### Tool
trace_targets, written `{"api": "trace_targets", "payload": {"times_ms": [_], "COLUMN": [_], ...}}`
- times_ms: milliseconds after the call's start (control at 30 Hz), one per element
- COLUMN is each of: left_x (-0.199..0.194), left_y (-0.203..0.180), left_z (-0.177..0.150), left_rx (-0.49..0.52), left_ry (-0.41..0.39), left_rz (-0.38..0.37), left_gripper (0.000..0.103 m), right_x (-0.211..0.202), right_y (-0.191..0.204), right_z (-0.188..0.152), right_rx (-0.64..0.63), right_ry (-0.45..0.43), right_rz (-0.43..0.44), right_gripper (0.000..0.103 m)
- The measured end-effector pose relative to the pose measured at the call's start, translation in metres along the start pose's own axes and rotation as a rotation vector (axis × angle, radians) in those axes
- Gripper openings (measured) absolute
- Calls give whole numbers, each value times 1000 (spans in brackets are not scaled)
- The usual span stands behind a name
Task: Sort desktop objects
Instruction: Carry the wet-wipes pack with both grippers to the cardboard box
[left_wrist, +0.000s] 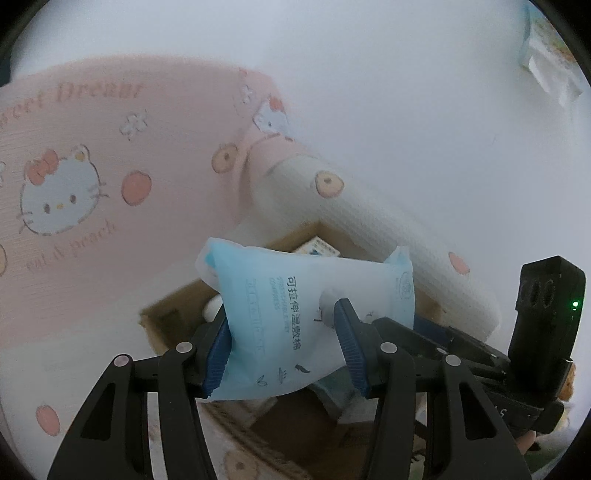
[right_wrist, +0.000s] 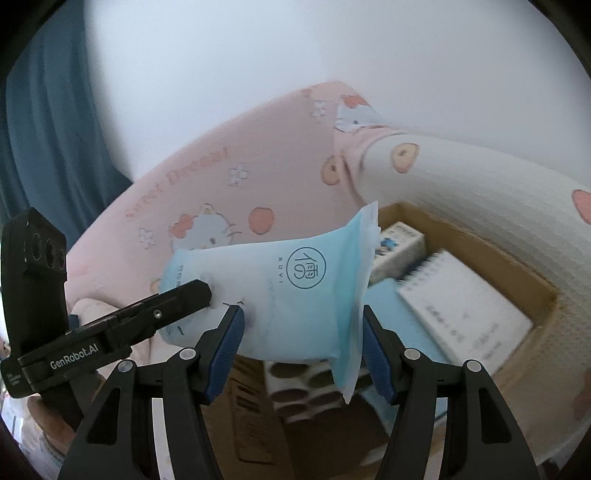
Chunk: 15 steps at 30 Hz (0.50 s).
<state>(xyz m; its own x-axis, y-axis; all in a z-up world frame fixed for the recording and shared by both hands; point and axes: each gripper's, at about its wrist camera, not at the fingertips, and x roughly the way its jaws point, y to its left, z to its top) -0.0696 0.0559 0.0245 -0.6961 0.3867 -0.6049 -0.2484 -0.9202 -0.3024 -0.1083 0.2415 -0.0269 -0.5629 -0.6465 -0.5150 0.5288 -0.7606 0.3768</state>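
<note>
Left wrist view: the left gripper (left_wrist: 282, 332) pinches the blue pouch (left_wrist: 306, 314) between its blue pads. The right gripper (right_wrist: 301, 347) clamps the same pouch from the other side (a soft pack sags unless both ends are supported). The pouch hangs above the cardboard box (right_wrist: 528, 332), near its left edge, presumably for release among the notebook (right_wrist: 461, 306) and cartons.

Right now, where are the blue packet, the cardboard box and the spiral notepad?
Light blue plastic packet (right_wrist: 295, 295): right wrist view, printed front.
Brown cardboard box (right_wrist: 532, 314): right wrist view, right wall.
White spiral-bound notepad (right_wrist: 461, 306): right wrist view, cover.
</note>
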Motion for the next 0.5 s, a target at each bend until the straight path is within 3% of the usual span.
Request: {"api": "trace_targets", "payload": {"times_ms": [200,500], "left_x": [23,52], "left_y": [-11,-31], "left_z": [-6,-17], "left_rx": [-87,-139], "left_ry": [133,230], "left_rz": [-74,-20], "left_gripper": [57,57], "right_x": [-4,5], "right_y": [-20,-55], "right_z": [10,17], "right_rx": [-25,39], "right_ry": [56,204], "right_rz": [-73,-112], "right_gripper": [61,61]}}
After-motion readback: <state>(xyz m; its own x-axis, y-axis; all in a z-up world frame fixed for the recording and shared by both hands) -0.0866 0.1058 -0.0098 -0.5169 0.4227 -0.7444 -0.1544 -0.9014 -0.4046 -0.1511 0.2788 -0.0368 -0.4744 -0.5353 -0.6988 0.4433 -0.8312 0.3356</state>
